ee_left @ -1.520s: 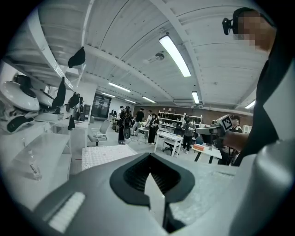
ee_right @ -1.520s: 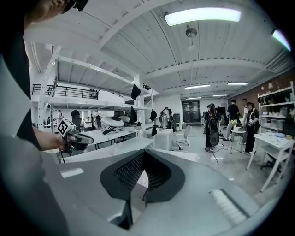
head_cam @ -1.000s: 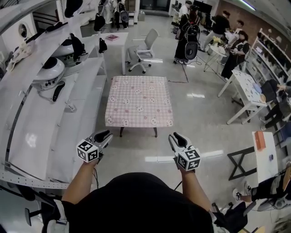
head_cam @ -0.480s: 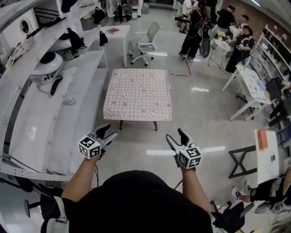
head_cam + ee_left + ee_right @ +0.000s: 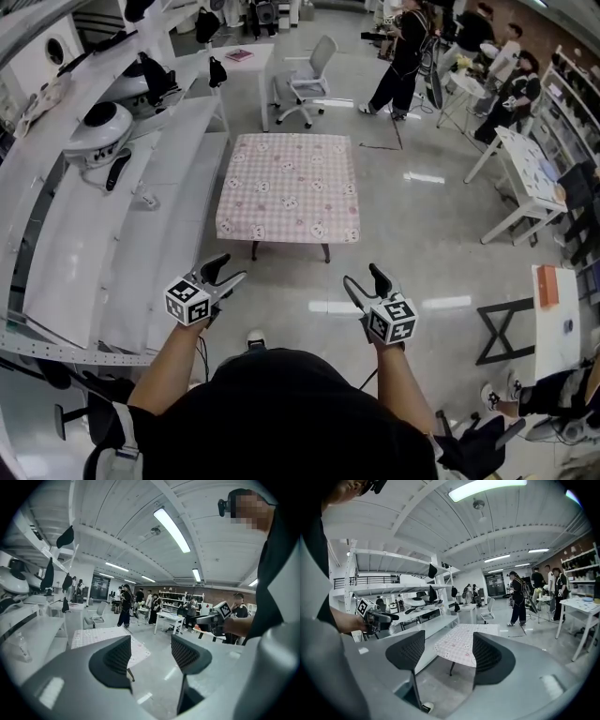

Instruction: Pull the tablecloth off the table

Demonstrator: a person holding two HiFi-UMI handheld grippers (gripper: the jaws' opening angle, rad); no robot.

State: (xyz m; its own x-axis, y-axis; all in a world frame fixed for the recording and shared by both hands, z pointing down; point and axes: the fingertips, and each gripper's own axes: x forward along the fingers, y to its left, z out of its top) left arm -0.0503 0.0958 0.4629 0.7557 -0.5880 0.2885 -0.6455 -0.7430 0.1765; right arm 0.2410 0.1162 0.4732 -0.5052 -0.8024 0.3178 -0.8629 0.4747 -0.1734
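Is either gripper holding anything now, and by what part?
Nothing is held. The left gripper and right gripper both stand open and empty; the tablecloth lies ahead, touched by neither.

Bare floor [image 5: 292, 286] lies open ahead of the left gripper [image 5: 228, 272] and right gripper [image 5: 365, 279], right up to the tablecloth [image 5: 289, 187] draped over the tabletop, well apart from both. Nothing stands between either gripper's parted jaws. Long white shelving [image 5: 112, 225] runs near the left gripper's left. A black folding stand [image 5: 502, 330] sits off to the right gripper's right.
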